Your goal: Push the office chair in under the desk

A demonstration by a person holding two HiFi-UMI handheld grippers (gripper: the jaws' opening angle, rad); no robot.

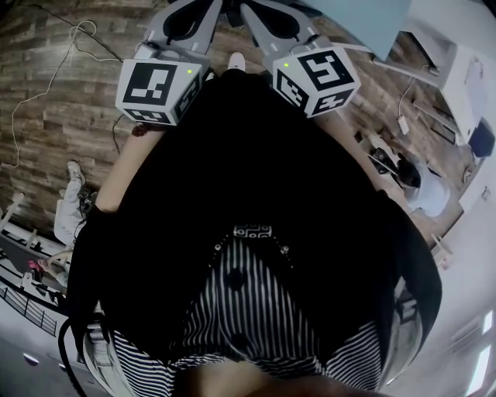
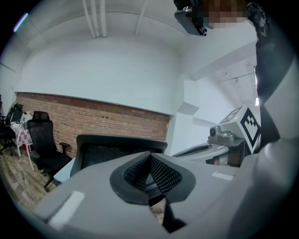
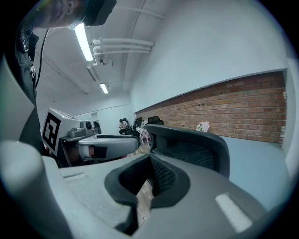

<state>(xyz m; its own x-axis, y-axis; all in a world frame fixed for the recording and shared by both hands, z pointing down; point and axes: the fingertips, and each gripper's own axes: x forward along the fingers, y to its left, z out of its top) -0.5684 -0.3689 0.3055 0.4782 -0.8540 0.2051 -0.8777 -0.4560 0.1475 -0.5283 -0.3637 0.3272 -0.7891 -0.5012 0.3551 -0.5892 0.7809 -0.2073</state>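
The office chair's black mesh backrest (image 2: 119, 148) rises just beyond my left gripper (image 2: 150, 158), whose jaws are shut with nothing between them. In the right gripper view the same backrest (image 3: 198, 145) stands close behind my right gripper (image 3: 149, 162), also shut and empty. A pale blue desk top (image 3: 254, 163) lies behind the chair and shows again as a pale blue desk top (image 2: 63, 172) at its left side. In the head view both grippers, left (image 1: 190, 23) and right (image 1: 271, 23), point forward side by side over the wooden floor. Whether they touch the backrest I cannot tell.
A second black office chair (image 2: 44, 144) stands by the brick wall (image 2: 103, 122). A thin cable (image 1: 46, 85) runs across the wooden floor on the left. A person sits low at the left (image 1: 70, 201) and another at the right (image 1: 422, 186).
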